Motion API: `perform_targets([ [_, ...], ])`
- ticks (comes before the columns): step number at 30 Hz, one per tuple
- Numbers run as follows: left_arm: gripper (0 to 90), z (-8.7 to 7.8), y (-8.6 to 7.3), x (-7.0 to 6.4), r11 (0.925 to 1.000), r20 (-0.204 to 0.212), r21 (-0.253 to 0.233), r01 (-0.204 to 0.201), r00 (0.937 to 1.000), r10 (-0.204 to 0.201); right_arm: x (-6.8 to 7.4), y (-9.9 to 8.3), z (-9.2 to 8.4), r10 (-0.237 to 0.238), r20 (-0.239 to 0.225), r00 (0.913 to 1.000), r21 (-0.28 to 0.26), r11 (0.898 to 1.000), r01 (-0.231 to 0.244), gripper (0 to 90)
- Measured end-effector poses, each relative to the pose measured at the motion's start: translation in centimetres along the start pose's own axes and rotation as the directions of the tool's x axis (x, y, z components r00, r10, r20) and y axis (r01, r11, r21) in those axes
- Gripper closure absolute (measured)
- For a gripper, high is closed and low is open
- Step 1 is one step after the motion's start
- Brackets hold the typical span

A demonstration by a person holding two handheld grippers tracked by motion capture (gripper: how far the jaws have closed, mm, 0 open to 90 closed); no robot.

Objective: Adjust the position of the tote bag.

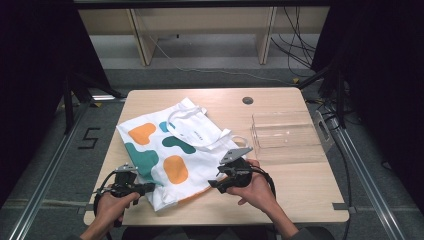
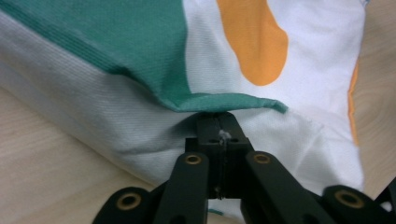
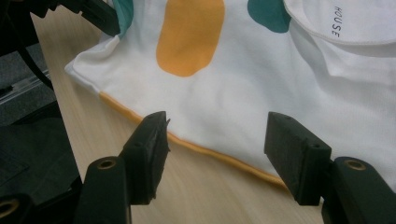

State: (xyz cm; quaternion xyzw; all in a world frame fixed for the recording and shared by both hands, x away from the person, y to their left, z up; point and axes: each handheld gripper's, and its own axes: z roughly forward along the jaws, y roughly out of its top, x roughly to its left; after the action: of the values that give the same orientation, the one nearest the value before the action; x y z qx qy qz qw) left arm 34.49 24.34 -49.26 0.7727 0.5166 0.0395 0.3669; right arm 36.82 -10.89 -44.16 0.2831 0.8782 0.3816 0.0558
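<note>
A white cloth tote bag (image 1: 170,150) with green and orange blobs lies flat on the wooden table (image 1: 300,195), handles toward the far side. My left gripper (image 1: 149,188) is shut on the bag's near left edge; in the left gripper view its jaws pinch a folded green and white hem (image 2: 219,125). My right gripper (image 1: 214,184) is open at the bag's near right edge. In the right gripper view the orange-trimmed edge (image 3: 205,151) runs between its spread jaws (image 3: 219,140).
A clear plastic box (image 1: 287,134) stands on the table's right half, beyond my right hand. A round grommet (image 1: 247,100) sits near the far edge. Metal rails (image 1: 45,165) and cables (image 1: 300,55) lie on the floor around the table.
</note>
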Motion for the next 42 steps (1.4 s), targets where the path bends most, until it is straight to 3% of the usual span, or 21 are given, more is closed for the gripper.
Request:
perform_targets([
  [4,90.0,0.1,0.1,0.2,0.9980,-0.011,0.033,-0.054,0.9984,0.055,-0.2,0.0,-0.1,-0.005,0.014,0.9999,0.006,1.000,0.005,40.9],
  [8,90.0,0.1,0.3,1.0,0.9969,-0.008,0.033,-0.072,0.9974,0.072,-0.2,0.0,-0.3,-0.005,0.012,0.9999,0.005,1.000,0.005,41.3],
  [10,90.0,-0.1,0.4,1.9,0.9963,-0.028,0.039,-0.076,0.9966,0.077,-0.1,-0.1,-0.1,0.013,0.011,0.9999,-0.021,1.000,-0.013,41.3],
  [12,90.0,-0.3,0.5,2.6,0.9964,-0.049,0.037,-0.076,0.9958,0.078,-0.4,0.0,-0.3,0.000,0.013,0.9999,0.001,1.000,0.000,41.2],
  [16,90.0,-1.1,1.0,5.0,0.9944,-0.124,0.057,-0.088,0.9877,0.095,-0.7,-0.1,-0.5,0.018,0.028,0.9995,-0.025,1.000,-0.017,41.2],
  [18,90.0,-1.1,1.4,6.2,0.9977,-0.163,0.010,-0.067,0.9842,0.068,-0.9,-0.2,-0.5,0.020,0.046,0.9987,-0.042,0.999,-0.018,41.2],
  [19,90.0,-1.3,1.7,6.8,0.9979,-0.195,0.014,-0.063,0.9788,0.064,-1.0,-0.2,-0.7,0.021,0.051,0.9985,-0.039,0.999,-0.019,41.2],
  [21,89.9,-1.6,2.1,7.4,0.9980,-0.195,0.005,-0.063,0.9788,0.062,-1.4,-0.2,-1.0,0.014,0.063,0.9979,-0.022,1.000,-0.013,41.2],
  [23,89.5,-2.2,2.2,7.1,0.9976,-0.184,-0.007,-0.069,0.9807,0.067,-1.5,-0.3,-0.9,0.023,0.091,0.9956,-0.037,0.999,-0.019,41.3],
  [26,74.5,-3.3,2.1,5.7,0.9968,-0.173,-0.018,-0.078,0.9822,0.073,-2.0,-0.4,-1.3,0.026,0.130,0.9911,-0.007,1.000,-0.025,41.2],
  [28,64.0,-4.0,2.0,4.9,0.9974,-0.136,-0.057,-0.044,0.9901,0.035,-2.3,-0.7,-1.1,0.038,0.156,0.9871,-0.030,0.999,-0.034,40.7],
  [29,58.0,-4.4,1.8,4.4,0.9969,-0.116,-0.076,-0.020,0.9932,0.011,-2.7,-0.7,-1.4,0.021,0.169,0.9854,0.014,1.000,-0.024,40.5],
  [30,52.3,-4.5,1.6,3.7,0.9936,-0.100,-0.112,0.013,0.9947,-0.024,-2.9,-0.8,-1.2,0.019,0.191,0.9815,-0.006,1.000,-0.018,40.3],
  [32,42.0,-4.6,1.2,3.0,0.9975,-0.094,-0.070,0.006,0.9955,-0.013,-3.2,-0.9,-1.5,0.030,0.191,0.9811,0.025,0.999,-0.036,40.1],
  [34,36.9,-4.0,0.9,2.3,0.9996,-0.098,-0.025,-0.011,0.9951,0.008,-3.4,-1.0,-1.2,0.036,0.198,0.9795,0.002,0.999,-0.037,40.1],
  [36,37.8,-3.0,0.9,1.8,0.9990,-0.130,0.003,-0.044,0.9905,0.044,-3.4,-1.0,-1.3,0.033,0.195,0.9803,0.028,0.999,-0.039,40.0],
  [37,46.1,-2.7,1.0,1.8,0.9975,-0.148,0.014,-0.069,0.9866,0.070,-3.6,-1.0,-0.9,0.004,0.195,0.9808,0.008,1.000,-0.005,40.0],
  [39,60.8,-1.9,1.2,1.9,0.9937,-0.170,0.014,-0.111,0.9792,0.112,-3.4,-0.9,-1.0,0.030,0.183,0.9825,0.037,0.999,-0.038,40.0],
  [40,72.9,-2.0,1.3,2.1,0.9903,-0.157,0.036,-0.134,0.9778,0.138,-3.4,-1.0,-0.8,0.023,0.207,0.9780,0.018,0.999,-0.028,40.1],
  [41,84.4,-2.1,1.3,2.2,0.9863,-0.165,0.042,-0.159,0.9725,0.164,-3.5,-0.9,-1.1,0.022,0.195,0.9806,0.048,0.998,-0.032,40.3],
  [42,86.1,-2.1,1.3,2.3,0.9835,-0.166,0.051,-0.174,0.9696,0.180,-3.6,-1.0,-0.9,0.025,0.209,0.9775,0.046,0.998,-0.036,40.4],
])
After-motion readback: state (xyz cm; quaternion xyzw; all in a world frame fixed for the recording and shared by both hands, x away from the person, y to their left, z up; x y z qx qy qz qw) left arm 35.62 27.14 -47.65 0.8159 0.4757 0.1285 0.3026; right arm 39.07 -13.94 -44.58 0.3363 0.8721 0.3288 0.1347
